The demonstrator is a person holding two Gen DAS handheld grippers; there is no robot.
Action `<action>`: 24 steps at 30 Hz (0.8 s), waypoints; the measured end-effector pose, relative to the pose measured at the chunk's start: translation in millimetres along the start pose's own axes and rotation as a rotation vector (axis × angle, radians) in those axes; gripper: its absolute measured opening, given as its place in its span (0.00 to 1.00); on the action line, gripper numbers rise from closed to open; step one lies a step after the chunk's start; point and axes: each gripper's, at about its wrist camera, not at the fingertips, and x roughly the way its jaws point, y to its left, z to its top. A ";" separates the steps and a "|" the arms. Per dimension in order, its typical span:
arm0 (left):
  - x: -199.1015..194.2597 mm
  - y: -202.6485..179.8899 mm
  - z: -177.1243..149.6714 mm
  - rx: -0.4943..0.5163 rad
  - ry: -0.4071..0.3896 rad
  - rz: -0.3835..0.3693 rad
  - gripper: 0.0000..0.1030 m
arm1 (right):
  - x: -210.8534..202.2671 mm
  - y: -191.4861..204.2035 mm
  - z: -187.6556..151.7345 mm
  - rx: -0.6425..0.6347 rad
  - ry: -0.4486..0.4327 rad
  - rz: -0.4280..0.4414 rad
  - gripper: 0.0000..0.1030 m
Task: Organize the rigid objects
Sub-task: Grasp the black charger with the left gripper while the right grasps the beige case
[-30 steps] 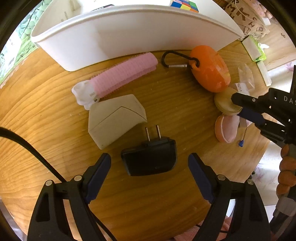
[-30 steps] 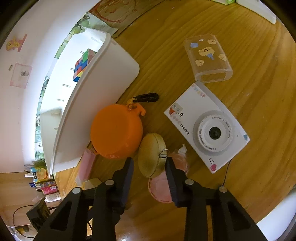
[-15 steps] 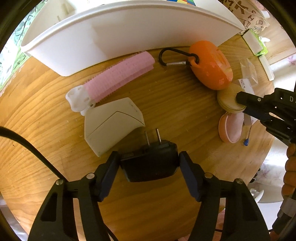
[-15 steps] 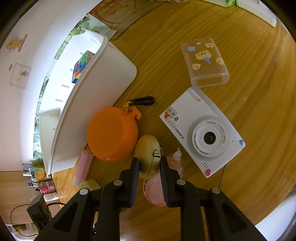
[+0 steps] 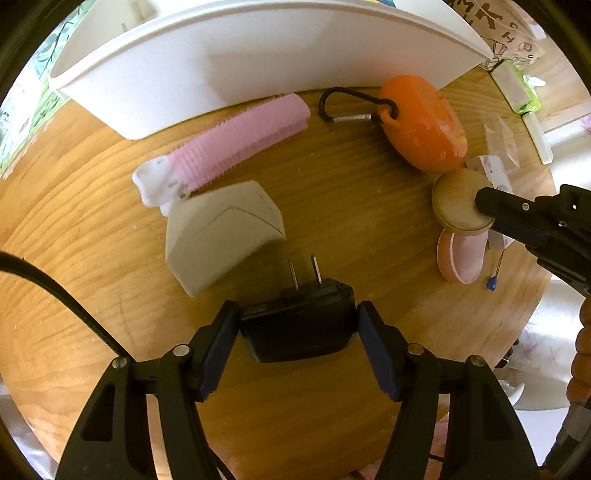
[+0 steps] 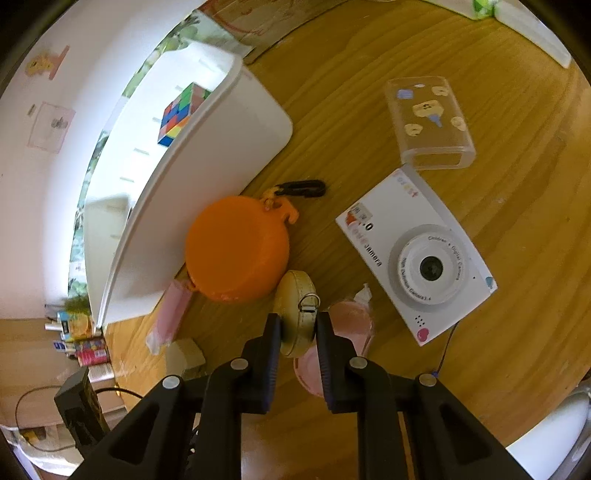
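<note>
Background stuff only: everything sits on a round wooden table [image 5: 369,221] with a pretty strong grain, running under and ahead of the left gripper [image 5: 297,310]. Far ahead and to its right, at the table's edge, there's a piece of brown cardboard with black scribbles [image 5: 506,33], and just below that a green wrapped pack [image 5: 517,88]. From the right gripper [image 6: 298,320], up and to the left is a white wall [image 6: 74,44] with a pink-framed paper [image 6: 50,125] and a small pink and yellow sticker [image 6: 46,62] stuck on it. Down to its left, past the table edge, is a bunch of colourful packets [image 6: 85,343], too small to read.
</note>
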 end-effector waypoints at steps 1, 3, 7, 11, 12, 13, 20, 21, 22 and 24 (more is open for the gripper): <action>0.2 -1.1 -1.9 -0.009 0.001 0.002 0.66 | -0.6 0.8 -0.4 -0.011 0.006 0.001 0.19; 0.7 -4.5 -7.0 -0.027 0.004 0.006 0.66 | -1.8 1.7 -0.7 -0.033 0.016 0.004 0.19; 1.5 -11.0 -18.9 -0.075 0.015 0.010 0.66 | -4.7 3.9 -1.8 -0.080 0.040 0.015 0.18; 0.0 -18.6 -30.2 -0.112 0.010 0.021 0.66 | -7.8 4.1 -3.0 -0.126 0.067 0.024 0.18; -0.8 -21.0 -33.3 -0.124 0.007 0.027 0.66 | -8.9 4.7 -3.5 -0.141 0.075 0.028 0.18; -1.3 -23.3 -35.3 -0.132 0.004 0.031 0.66 | -9.7 4.4 -3.4 -0.153 0.080 0.031 0.18; -11.9 -41.1 -53.9 -0.209 -0.031 0.058 0.66 | -18.2 9.8 -5.8 -0.256 0.110 0.054 0.18; -13.8 -42.2 -56.2 -0.220 -0.035 0.062 0.66 | -19.8 10.8 -6.1 -0.273 0.114 0.058 0.18; -16.0 -44.4 -58.7 -0.234 -0.042 0.068 0.66 | -21.0 11.5 -6.3 -0.287 0.117 0.061 0.18; -17.0 -53.4 -72.2 -0.254 -0.053 0.079 0.66 | -23.7 13.9 -6.5 -0.315 0.125 0.069 0.18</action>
